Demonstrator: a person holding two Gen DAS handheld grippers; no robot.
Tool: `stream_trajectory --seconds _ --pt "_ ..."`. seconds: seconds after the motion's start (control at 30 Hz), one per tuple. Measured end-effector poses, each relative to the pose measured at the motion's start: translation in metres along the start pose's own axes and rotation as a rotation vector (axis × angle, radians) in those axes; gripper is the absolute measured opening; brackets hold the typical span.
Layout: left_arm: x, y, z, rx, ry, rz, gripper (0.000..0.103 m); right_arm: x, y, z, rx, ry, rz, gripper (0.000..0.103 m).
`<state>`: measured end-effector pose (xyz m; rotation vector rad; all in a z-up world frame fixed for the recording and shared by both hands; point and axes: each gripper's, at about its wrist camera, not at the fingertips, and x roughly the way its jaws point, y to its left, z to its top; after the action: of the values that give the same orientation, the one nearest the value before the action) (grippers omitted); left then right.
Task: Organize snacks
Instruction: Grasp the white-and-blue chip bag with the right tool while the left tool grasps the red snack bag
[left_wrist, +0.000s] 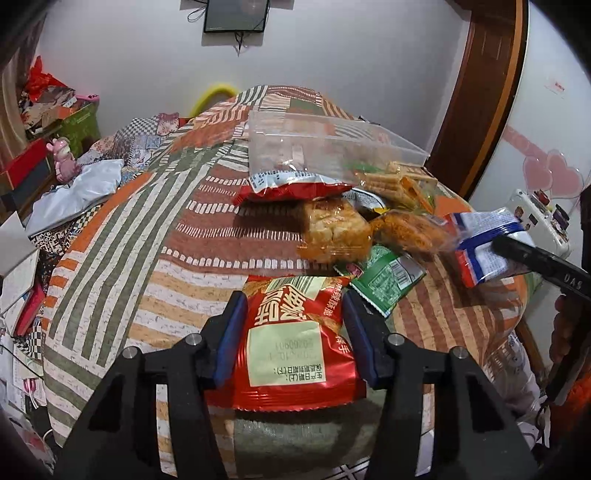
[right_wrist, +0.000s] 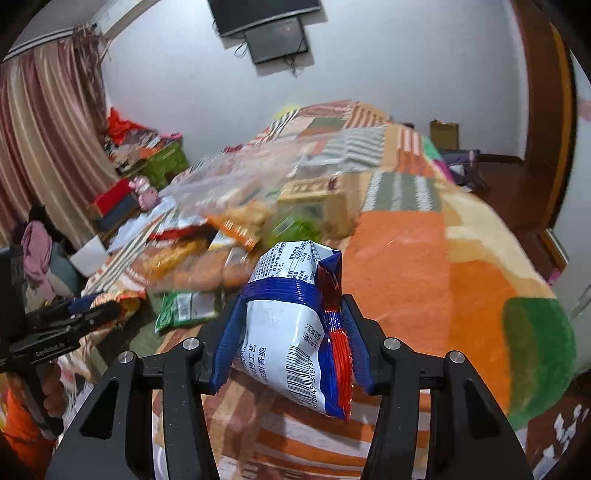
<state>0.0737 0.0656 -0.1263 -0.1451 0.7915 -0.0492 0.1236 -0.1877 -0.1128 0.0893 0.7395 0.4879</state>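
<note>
Left gripper (left_wrist: 295, 328): its two blue pads press on both sides of a red snack packet (left_wrist: 295, 350), so the jaws are closed on it at a medium width. The packet has a pale date label and stands out past the fingertips toward 12 o'clock.

Right gripper (right_wrist: 286, 332): the jaws are closed on a white and blue snack packet (right_wrist: 291, 332) with a red sealed edge and a barcode. The packet is squeezed between the blue pads and tilts toward 1 o'clock. In the left wrist view the same gripper is at 3 o'clock.

Green packet (left_wrist: 380, 277): it lies flat on the blanket, just beyond the red packet at 1 o'clock.

Clear-wrapped cake (left_wrist: 336, 229): it is at 12 o'clock from the left jaws, beside an orange-brown snack in clear wrap (left_wrist: 406, 229) on its 3 o'clock side.

Second red packet (left_wrist: 291, 188): farther at 12 o'clock, its far end is under the mouth of the clear plastic bag (left_wrist: 314, 144).

Clear plastic bag: it lies at the far end of the pile, with wafer roll packs (left_wrist: 399, 181) at its 4 o'clock side.

Striped patchwork blanket (left_wrist: 147, 229): it carries all the loose snacks.

Person's hand (right_wrist: 51, 391): at 8 o'clock in the right wrist view, it holds the handle of the left gripper.

Wall screen (left_wrist: 236, 14): high at 12 o'clock.
</note>
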Motion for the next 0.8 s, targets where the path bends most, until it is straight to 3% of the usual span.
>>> stream_trajectory --seconds 0.2,0.37,0.47,0.57,0.73,0.8 --pt "0.009 0.007 0.0 -0.007 0.024 0.038 0.05 -0.016 -0.011 0.01 0.025 -0.06 -0.031 0.049" --pt "0.021 0.018 -0.005 -0.032 0.062 0.051 0.075 -0.017 -0.012 0.012 0.036 -0.065 -0.017 0.049" --pt "0.027 0.024 -0.007 -0.057 0.083 0.019 0.083 -0.016 -0.008 0.014 0.024 -0.073 -0.024 0.049" --pt "0.038 0.028 -0.01 -0.089 0.13 -0.054 0.083 -0.018 -0.01 0.017 0.026 -0.083 -0.018 0.049" --pt "0.043 0.01 -0.015 -0.002 0.106 0.003 0.083 -0.02 -0.009 0.022 0.026 -0.099 -0.017 0.049" --pt "0.043 0.01 -0.013 0.004 0.095 0.004 0.073 -0.019 -0.009 0.023 0.026 -0.101 -0.016 0.049"
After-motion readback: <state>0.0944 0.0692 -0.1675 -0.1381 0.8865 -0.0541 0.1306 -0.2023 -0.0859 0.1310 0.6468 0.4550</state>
